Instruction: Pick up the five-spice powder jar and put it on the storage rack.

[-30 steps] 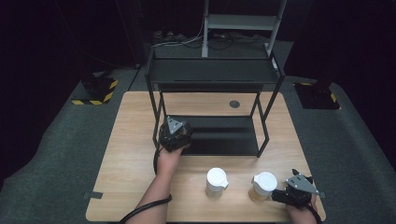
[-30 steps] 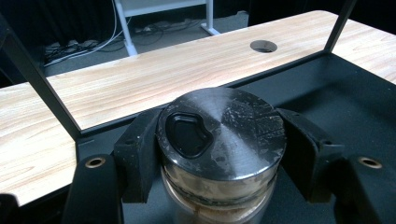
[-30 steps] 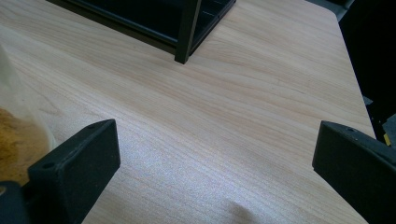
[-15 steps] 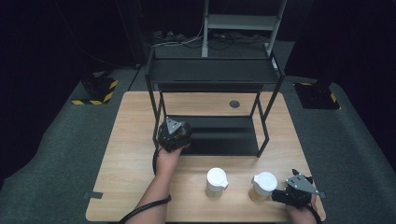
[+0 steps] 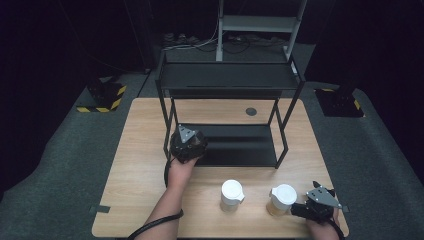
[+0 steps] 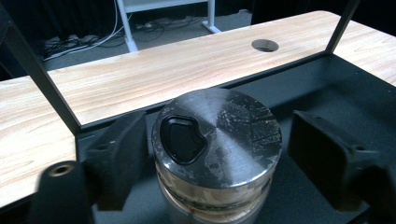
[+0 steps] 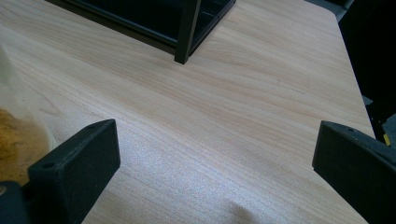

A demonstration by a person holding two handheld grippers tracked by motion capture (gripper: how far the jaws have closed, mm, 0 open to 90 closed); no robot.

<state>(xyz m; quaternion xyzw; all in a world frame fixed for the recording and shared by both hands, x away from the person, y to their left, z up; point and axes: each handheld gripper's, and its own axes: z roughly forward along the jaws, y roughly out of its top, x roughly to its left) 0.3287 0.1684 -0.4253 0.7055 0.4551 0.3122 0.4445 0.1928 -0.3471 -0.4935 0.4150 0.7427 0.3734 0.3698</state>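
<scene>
left gripper (image 5: 188,145): at the front left corner of the lower shelf (image 5: 240,150), the hand behind it coming in over the table; its jaws have just been opening, and in the left gripper view they stand off both sides of the dark-lidded jar, pads not pressing; released.
dark-lidded jar (image 6: 217,154): upright on the lower shelf between the left jaws, a gap at each side, wider on the view's right; the lid is scuffed metal-grey with a sunken spout flap; a pale filling shows through the glass under the lid.
shelf edges: the front left post (image 6: 39,77) rises just left of the jar in the left gripper view; the back rail runs close behind it; black shelf floor lies open to the jar's right.
rack (image 5: 227,77): black, two levels, standing mid-table; the top shelf roofs the lower one.
right gripper (image 7: 210,172): at the table's front right corner, jaws spread wide over bare wood, nothing between them; released.
white-lidded jars: one (image 5: 231,195) stands front centre, the other (image 5: 281,200), with a brownish filling, is just beside the right gripper's left jaw.
table (image 5: 140,165): bare wood left of the left hand; a clear strip between the rack's front and the two jars; a round hole (image 5: 251,111) behind the rack.
rack foot (image 7: 184,51): well ahead of the right jaws, open wood between.
</scene>
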